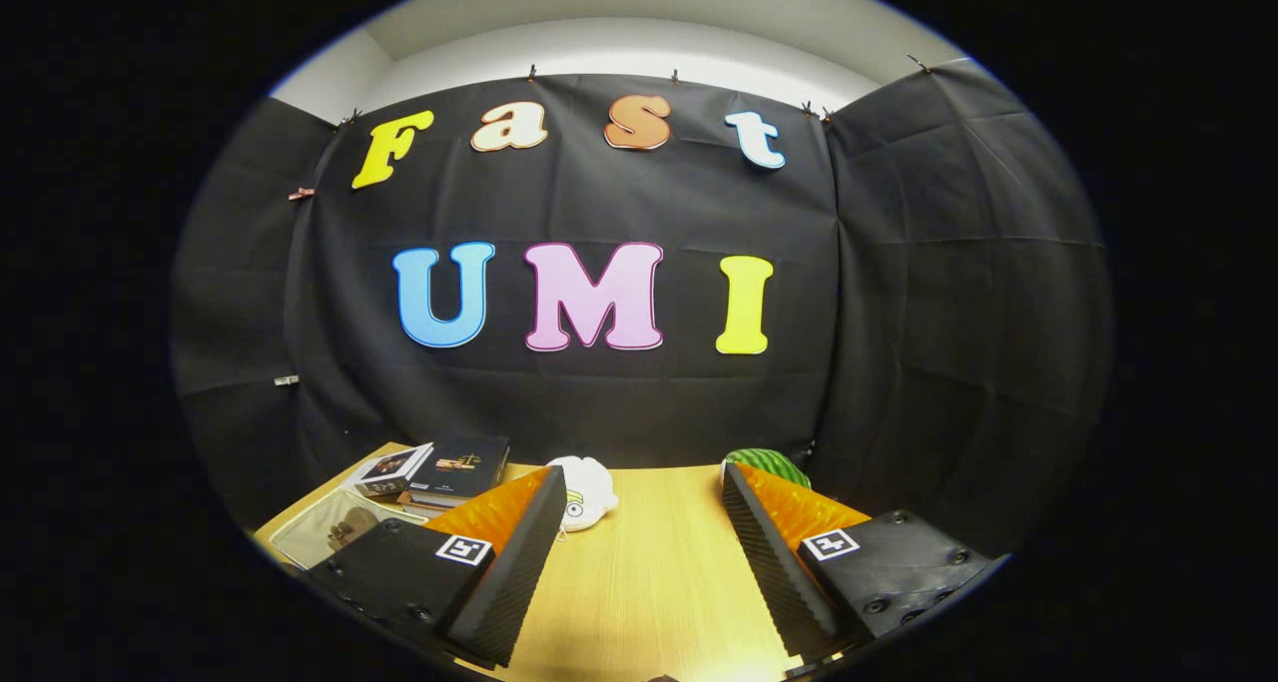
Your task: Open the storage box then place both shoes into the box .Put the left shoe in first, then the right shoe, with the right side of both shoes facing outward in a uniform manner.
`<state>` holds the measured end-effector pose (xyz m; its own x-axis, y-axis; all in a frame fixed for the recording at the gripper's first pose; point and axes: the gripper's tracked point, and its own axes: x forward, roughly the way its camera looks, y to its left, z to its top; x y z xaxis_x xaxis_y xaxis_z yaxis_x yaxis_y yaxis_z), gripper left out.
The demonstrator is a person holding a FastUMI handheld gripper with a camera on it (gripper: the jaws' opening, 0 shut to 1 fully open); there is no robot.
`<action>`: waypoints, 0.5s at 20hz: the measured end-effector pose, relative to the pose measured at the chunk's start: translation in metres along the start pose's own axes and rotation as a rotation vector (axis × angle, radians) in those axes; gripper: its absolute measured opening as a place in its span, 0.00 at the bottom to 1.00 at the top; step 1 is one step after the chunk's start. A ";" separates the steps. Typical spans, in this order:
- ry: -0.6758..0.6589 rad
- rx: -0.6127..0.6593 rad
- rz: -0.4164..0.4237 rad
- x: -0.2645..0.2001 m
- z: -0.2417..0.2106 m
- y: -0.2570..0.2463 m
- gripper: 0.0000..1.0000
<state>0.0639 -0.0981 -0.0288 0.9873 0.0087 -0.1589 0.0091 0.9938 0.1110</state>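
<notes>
Gripper (639,562) held wide apart over a wooden table (649,582), gripping nothing.
A clear storage box (334,532) lies at ten o'clock; a white shoe (587,492) at twelve. Any approach should stay level and centred.

The worktop (649,562) has a light wood-grain surface and runs back to the black cloth wall (599,402) of the booth. At the far left corner of the worktop lies a stack of books (439,472) with dark covers; the top two sit side by side, slightly askew. A small white rounded item (589,492) with a printed mark rests at the far edge, just right of the books. A green striped rounded item (767,462), patterned like a watermelon, sits at the far edge toward the right corner, well apart from the white item. Above the cloth, a plain pale wall (639,33) is visible.
</notes>
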 end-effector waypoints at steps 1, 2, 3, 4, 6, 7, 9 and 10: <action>-0.003 0.001 -0.001 -0.002 0.003 0.002 0.97; -0.008 -0.001 -0.001 -0.003 0.006 0.005 0.97; -0.012 -0.008 0.003 -0.005 0.009 0.008 0.97; -0.010 -0.015 0.007 -0.006 0.009 0.011 0.97; 0.002 -0.020 0.015 -0.009 0.009 0.017 0.97; 0.013 -0.018 0.017 -0.011 0.008 0.019 0.97; 0.022 -0.008 0.020 -0.012 0.008 0.022 0.97; 0.023 -0.006 0.024 -0.012 0.008 0.024 0.97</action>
<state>0.0537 -0.0757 -0.0166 0.9832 0.0349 -0.1792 -0.0154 0.9940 0.1087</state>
